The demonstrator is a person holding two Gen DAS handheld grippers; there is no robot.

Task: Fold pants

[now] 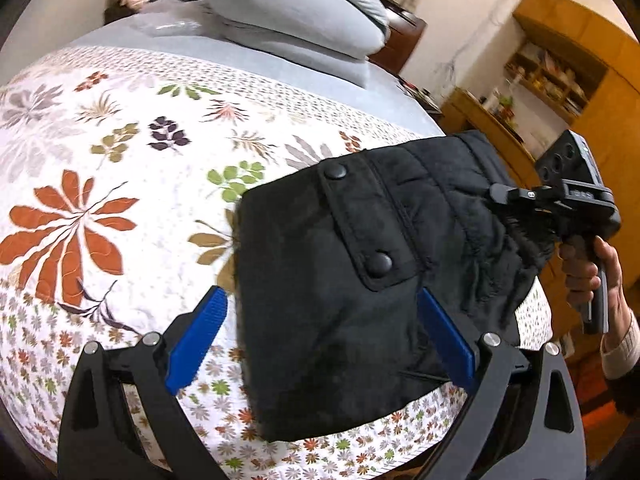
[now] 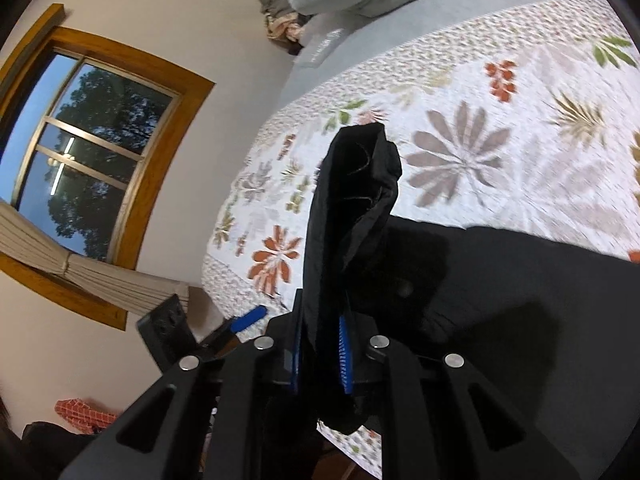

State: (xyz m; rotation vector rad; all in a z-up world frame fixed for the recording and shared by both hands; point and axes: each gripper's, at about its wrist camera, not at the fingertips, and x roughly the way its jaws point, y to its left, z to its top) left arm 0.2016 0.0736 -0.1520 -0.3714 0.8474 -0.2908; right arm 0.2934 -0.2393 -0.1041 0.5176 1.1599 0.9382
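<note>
Open quilt [image 1: 100, 160] left of pants [image 1: 360, 280]

Between the spread blue fingers [image 1: 200, 332] of the left claw [image 1: 320, 336], the black pants [image 1: 360, 280] cover the bed [image 1: 120, 200] beneath, and the inner face of the right-hand finger is partly lost behind the cloth. Past the pants to the right, the right claw [image 1: 500, 194] has its tips buried in the fabric, so its hold cannot be read from here. The shelf contents [image 1: 552, 76] far beyond are too small and blurred to name.

From the right wrist, the pants [image 2: 352, 216] fill the gap between the pads [image 2: 345, 354] and hide their tips. The floral pattern ahead is smeared by motion. Only one blue finger of the left claw [image 2: 250, 318] shows, low to the left.
</note>
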